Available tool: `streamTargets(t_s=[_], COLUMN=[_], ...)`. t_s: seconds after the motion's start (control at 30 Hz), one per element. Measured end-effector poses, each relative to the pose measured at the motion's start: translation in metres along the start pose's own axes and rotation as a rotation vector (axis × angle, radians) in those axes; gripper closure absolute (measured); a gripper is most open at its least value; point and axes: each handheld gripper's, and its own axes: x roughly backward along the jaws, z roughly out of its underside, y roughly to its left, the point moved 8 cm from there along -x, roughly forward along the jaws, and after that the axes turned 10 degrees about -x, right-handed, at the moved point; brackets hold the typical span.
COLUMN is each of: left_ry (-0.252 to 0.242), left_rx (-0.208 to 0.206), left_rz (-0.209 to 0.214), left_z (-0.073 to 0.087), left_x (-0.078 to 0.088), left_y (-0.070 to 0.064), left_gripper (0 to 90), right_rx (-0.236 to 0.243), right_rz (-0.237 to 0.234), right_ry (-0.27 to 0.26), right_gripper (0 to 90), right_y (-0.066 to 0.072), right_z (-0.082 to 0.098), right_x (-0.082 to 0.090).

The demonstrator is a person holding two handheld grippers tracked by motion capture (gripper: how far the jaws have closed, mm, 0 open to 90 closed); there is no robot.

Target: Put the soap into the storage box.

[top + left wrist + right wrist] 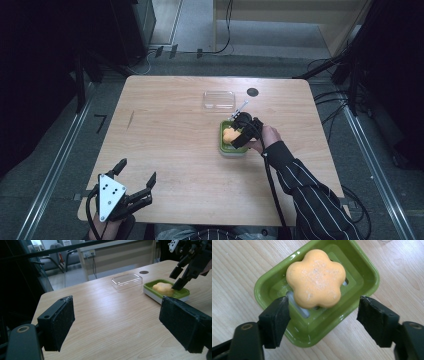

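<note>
Soap (315, 278) down in dish (367, 272) toward the worktop's (165, 130) far right. Right fingers (323, 320) apart, empty, just above it. Left fingers (117, 325) wide, idle, near-left corner. Next, probably: fetching lid (219, 99), aligned carefully.

Table (165, 150): pale wood grain, smooth, matt.
Dish (364, 272): green plastic, glossy, with a wet sheen.
Soap (315, 277): orange, matt, finely grainy top.
Lid (126, 281): clear glossy plastic.
Right gripper (322, 315) pads (275, 320): black, rough, matt, edges scuffed.
</note>
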Motion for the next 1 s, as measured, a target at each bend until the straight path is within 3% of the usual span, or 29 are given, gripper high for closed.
streamTargets(t_s=[0.2,0.5,1.0], left_ry=[-0.001,-0.002,0.000], left_rx=[0.002,0.004,0.005], left_rz=[0.001,0.002,0.003], left_z=[0.000,0.000,0.000], left_x=[0.000,0.000,-0.001], left_y=[0.000,0.000,0.000], left_gripper=[13.5,13.5,13.5], right_rx=[-0.041,-0.056,-0.077], right_rz=[0.000,-0.017,-0.010], right_ry=[0.011,0.051,0.105], right_gripper=[18.7,8.7,5.6], right_y=[-0.003,-0.003,-0.002], right_z=[0.008,0.023,0.059], right_x=[0.012,0.024,0.037])
